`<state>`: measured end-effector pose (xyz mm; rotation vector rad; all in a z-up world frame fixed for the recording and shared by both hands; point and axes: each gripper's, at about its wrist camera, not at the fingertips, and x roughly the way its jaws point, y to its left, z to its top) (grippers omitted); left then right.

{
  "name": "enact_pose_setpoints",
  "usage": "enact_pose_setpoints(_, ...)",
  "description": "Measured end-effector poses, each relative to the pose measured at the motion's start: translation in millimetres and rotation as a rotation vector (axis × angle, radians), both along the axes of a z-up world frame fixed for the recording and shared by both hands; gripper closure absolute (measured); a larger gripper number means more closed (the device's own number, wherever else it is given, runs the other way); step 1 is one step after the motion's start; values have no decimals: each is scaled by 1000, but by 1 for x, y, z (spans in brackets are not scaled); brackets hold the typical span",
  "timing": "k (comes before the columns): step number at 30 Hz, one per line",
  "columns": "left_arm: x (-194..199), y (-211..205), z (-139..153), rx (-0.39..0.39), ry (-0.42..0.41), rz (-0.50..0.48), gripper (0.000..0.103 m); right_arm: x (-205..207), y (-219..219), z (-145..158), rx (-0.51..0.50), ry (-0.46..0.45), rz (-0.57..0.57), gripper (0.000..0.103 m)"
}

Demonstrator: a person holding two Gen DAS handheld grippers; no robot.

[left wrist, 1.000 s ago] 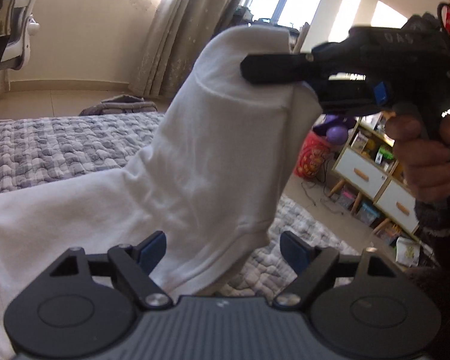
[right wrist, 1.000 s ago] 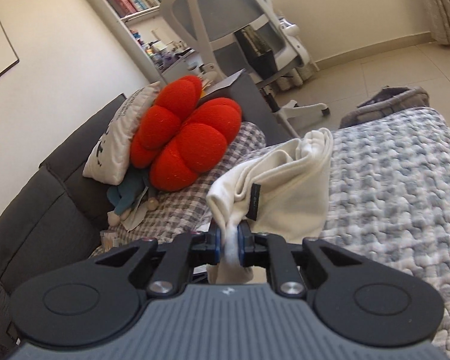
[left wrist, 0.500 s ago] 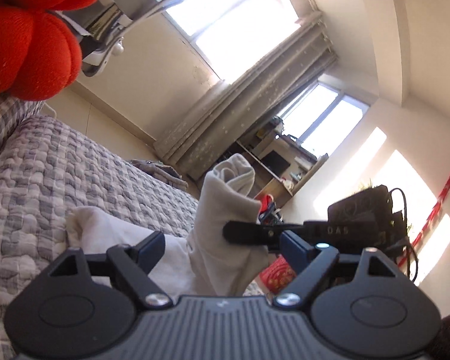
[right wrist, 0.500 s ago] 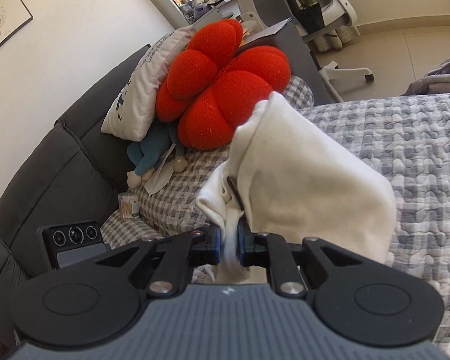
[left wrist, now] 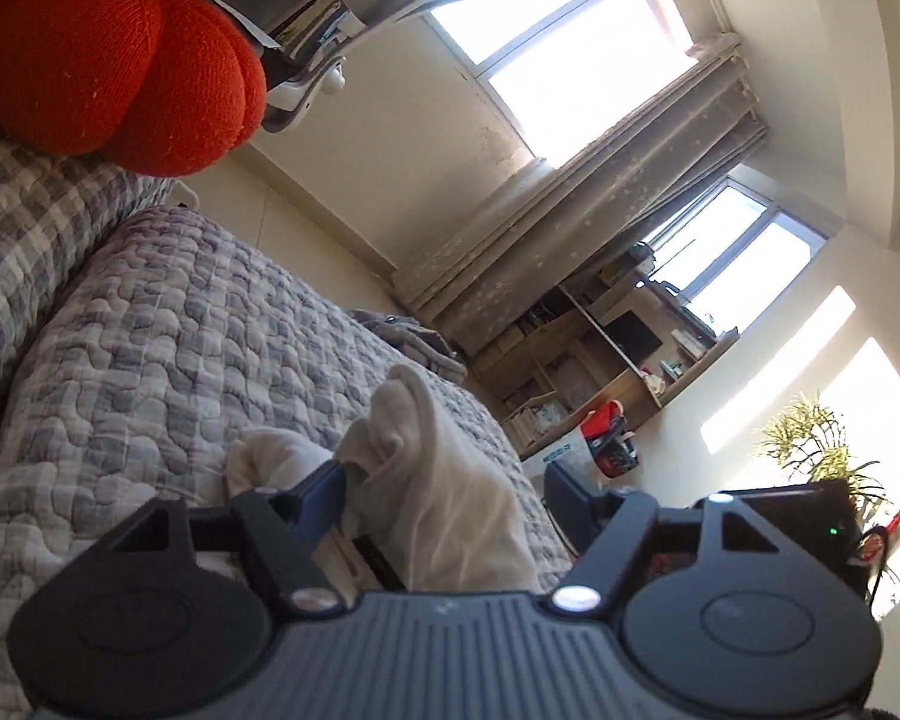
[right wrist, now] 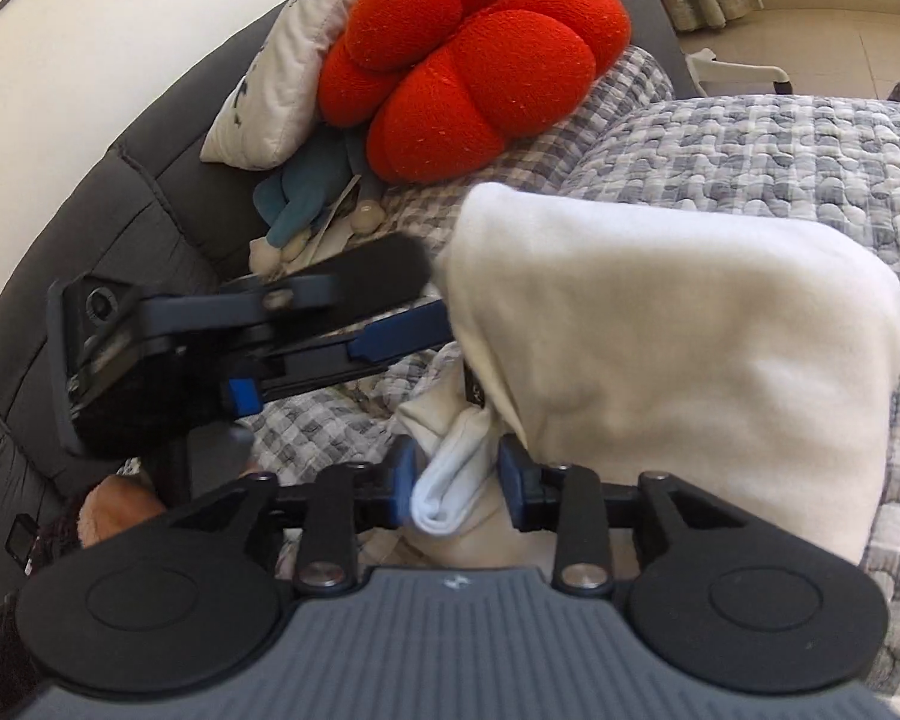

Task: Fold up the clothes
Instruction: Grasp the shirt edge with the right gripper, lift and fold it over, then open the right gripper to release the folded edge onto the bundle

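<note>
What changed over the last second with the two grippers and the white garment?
The right gripper brought the white garment down from mid-air onto the checked quilt; its jaws, clamped on a bunched edge before, are opening around it. The left gripper rolled and moved in beside the raised fold, jaws closing, nothing pinched yet. Red cushion and quilt stayed put.
</note>
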<state>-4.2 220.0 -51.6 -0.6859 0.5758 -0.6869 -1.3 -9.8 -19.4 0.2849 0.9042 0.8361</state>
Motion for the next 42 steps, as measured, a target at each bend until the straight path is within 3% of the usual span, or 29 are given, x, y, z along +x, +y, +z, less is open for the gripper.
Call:
enact_pose_setpoints(1,2,-2,2,8,1,10,43,-6,1,3,1,-14,28,52)
enact_pose_setpoints(3,6,-6,6,24,3,29,53,-14,-4,10,13,-47,36,51)
enact_pose_setpoints(6,10,-12,13,61,1,49,85,-22,-17,20,34,-100,4,51)
enact_pose_setpoints(9,2,-16,22,119,-18,87,88,-23,-44,31,44,-200,-151,51)
enact_pose_setpoints(11,-2,-16,23,153,-16,111,89,-22,-60,35,25,-270,-273,52)
enact_pose_setpoints(15,-1,-15,22,208,8,165,91,-10,-74,27,-51,-317,-414,66)
enact_pose_setpoints(19,2,-20,22,289,13,198,92,0,-63,14,-144,-353,-419,76)
enact_pose_setpoints(23,7,-24,18,351,24,212,91,10,-52,3,-205,-399,-405,78)
enact_pose_setpoints(27,2,-28,27,415,-25,240,72,18,-40,-9,-258,-396,-379,77)
enact_pose_setpoints(33,-5,-47,55,470,-166,205,71,27,-23,-19,-282,-383,-360,78)
enact_pose_setpoints(37,15,-68,47,539,-168,138,72,25,-15,-22,-315,-418,-349,78)
enact_pose_setpoints(42,30,-67,22,562,-143,159,78,19,-28,-23,-280,-436,-324,82)
